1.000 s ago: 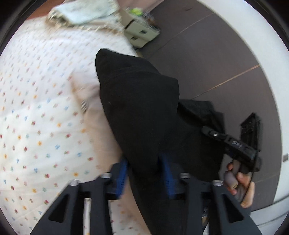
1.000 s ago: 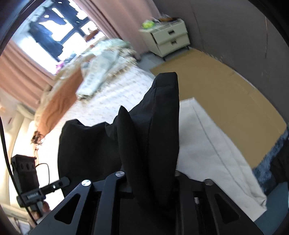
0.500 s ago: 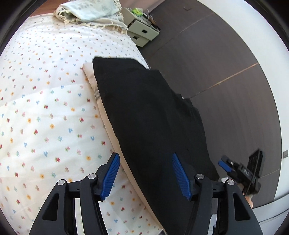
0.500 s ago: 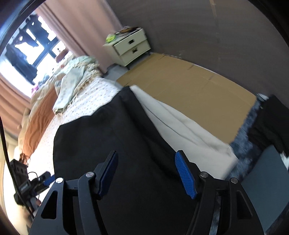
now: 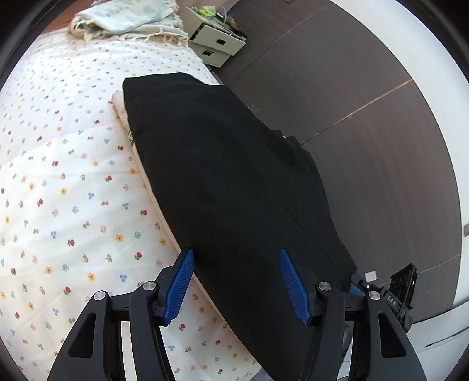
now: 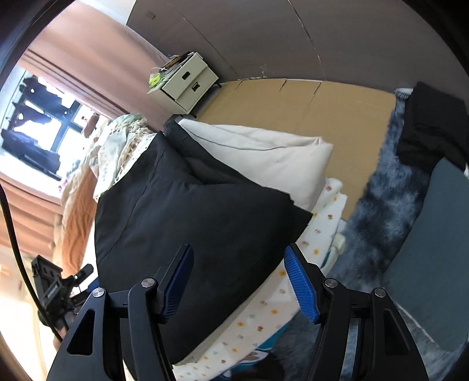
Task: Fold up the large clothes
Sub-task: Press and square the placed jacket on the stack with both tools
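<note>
Bedroom light pours in on a bed [image 5: 67, 187] dressed in a white sheet sprinkled with tiny flowers, and that is where we find our black garment [image 5: 222, 181]. It lies spread flat along the bed's edge, folded into a long dark slab, and it rests on a cream folded cloth [image 6: 263, 155] that peeks out along its side. In the right wrist view the same garment [image 6: 193, 217] shows a soft crease running across its far half and a clean corner pointing toward the floor side of the bed.

We have the left gripper [image 5: 236, 281] hovering at the near end of the garment, its blue ribbed pads spread wide apart, the black fabric showing between them with nothing pinched. Over on the other side, our right gripper [image 6: 239, 280] is likewise splayed wide, pads clear of the cloth, looking down over the garment's near edge. Each gripper can be glimpsed small in the other's view, at the frame's lower corner.

Moving outward, a pale fringed blanket [image 5: 126, 17] sits bunched at the head of the bed. Beyond it stands a small white two-drawer nightstand [image 6: 184, 82] with clutter on top, against a dark wall. Flat brown cardboard [image 6: 293, 108] covers the floor beside the bed, a shaggy blue-grey rug [image 6: 387, 205] next to that, and another dark piece of clothing [image 6: 431, 123] sits on the rug. Pink curtains [image 6: 96, 61] frame a bright window.
</note>
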A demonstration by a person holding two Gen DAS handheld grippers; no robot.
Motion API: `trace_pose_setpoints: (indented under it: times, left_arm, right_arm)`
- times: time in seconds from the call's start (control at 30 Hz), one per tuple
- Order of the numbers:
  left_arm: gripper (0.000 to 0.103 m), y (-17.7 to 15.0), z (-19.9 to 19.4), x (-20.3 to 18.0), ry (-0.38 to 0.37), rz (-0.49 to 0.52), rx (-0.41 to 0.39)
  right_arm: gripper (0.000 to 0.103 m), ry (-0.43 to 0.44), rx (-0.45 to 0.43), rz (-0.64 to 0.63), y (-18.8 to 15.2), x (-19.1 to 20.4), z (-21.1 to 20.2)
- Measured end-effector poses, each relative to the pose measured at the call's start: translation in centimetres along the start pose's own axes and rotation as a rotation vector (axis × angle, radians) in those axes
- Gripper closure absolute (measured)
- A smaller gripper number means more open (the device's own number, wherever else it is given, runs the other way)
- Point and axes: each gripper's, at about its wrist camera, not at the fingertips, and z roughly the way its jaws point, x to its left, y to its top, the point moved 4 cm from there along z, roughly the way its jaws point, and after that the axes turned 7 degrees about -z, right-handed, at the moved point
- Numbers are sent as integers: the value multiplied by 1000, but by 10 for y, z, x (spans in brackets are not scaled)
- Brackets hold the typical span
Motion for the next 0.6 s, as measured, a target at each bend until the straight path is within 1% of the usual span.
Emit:
trace_pose_setpoints:
  times: [0.03,0.07,0.1,0.13,0.17,0.23,0.27,0.37,0.4,0.43,0.47,0.5,0.53,0.57,0.6]
  left_arm:
    - [41,2,4,-1,1,-1,2]
    - [41,3,6,-1,-2,-5,3]
    - [42,5,8,-2,-8,-10,3]
    - [42,6,9,-4,-15,-14,2]
    - [42,7,11,-7,-27,-14,0]
    - [42,13,14,-14,-40,-6,-4]
    - [42,15,15,-18,-36,4,-9]
    - [42,17,16,-24,-5,27,-25]
    - [42,17,16,-25,-5,28,-26]
    - [42,17,16,-25,-4,28,-26]
    - [42,16,16,-24,-2,27,-27]
    - [42,16,15,-23,-2,26,-26]
    - [42,15,15,-22,-1,22,-26]
    - [42,15,15,-20,1,17,-24]
    - [42,16,16,-17,3,11,-23]
  right_arm:
    - [71,-1,-4,0,1,-1,2]
    - [91,-2,-12,10,5,-4,4]
    - [91,6,-17,31,8,-8,6]
    - [95,-3,-30,67,11,-15,6]
    - [97,-16,-46,88,14,-20,6]
    - [98,-44,-89,95,21,-26,5]
    - [98,-50,-91,106,23,-28,7]
    - [97,-29,-67,153,20,-36,14]
    - [96,-27,-58,169,18,-39,15]
    - [92,-34,-49,187,14,-43,15]
    - [76,-33,-50,197,12,-46,14]
    - [68,-41,-51,211,8,-49,12]
    - [54,-37,-55,216,5,-51,10]
    - [45,-22,-56,217,2,-52,10]
    - [41,5,-49,221,-1,-52,12]
